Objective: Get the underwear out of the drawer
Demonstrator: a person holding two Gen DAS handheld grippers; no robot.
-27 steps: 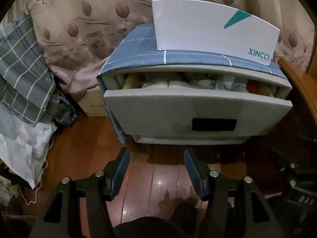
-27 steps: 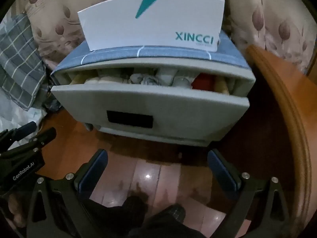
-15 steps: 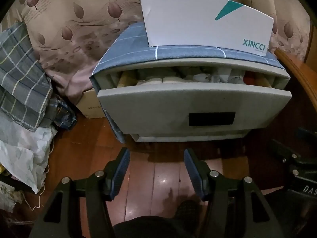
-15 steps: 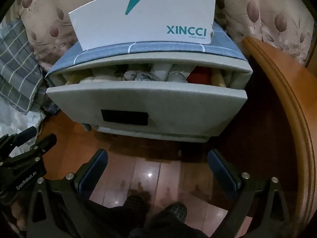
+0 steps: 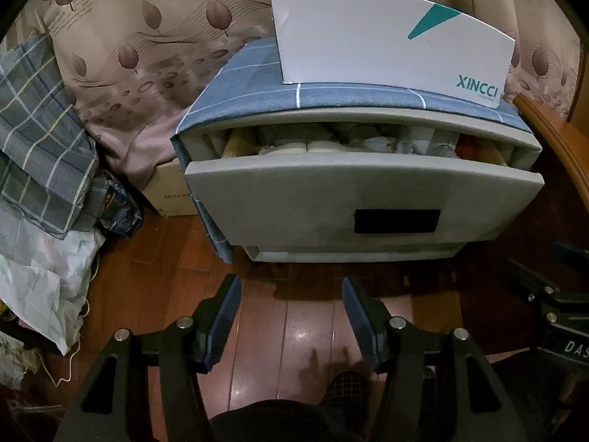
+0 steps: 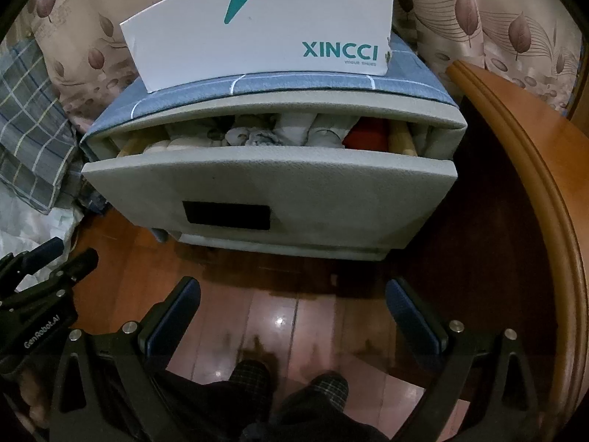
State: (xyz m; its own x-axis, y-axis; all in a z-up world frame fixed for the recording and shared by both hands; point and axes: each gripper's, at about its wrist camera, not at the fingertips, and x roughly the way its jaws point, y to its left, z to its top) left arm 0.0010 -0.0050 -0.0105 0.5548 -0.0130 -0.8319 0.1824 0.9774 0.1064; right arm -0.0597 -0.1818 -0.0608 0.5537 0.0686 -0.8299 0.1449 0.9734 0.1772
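My right gripper [image 6: 291, 313] hung spread and empty over the floor, as did my left gripper [image 5: 291, 313], its fingers less far apart. From the right gripper the drawer [image 6: 268, 184] sat at twelve o'clock, part open. The underwear [image 6: 254, 134] lay bundled in a row running nine to three behind the drawer front. I judged the right hand better placed, the gap facing it more squarely.

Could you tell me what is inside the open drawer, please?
The drawer holds packed folded clothes, mostly pale, with one red piece at the right. Anything lower is hidden by its front panel.
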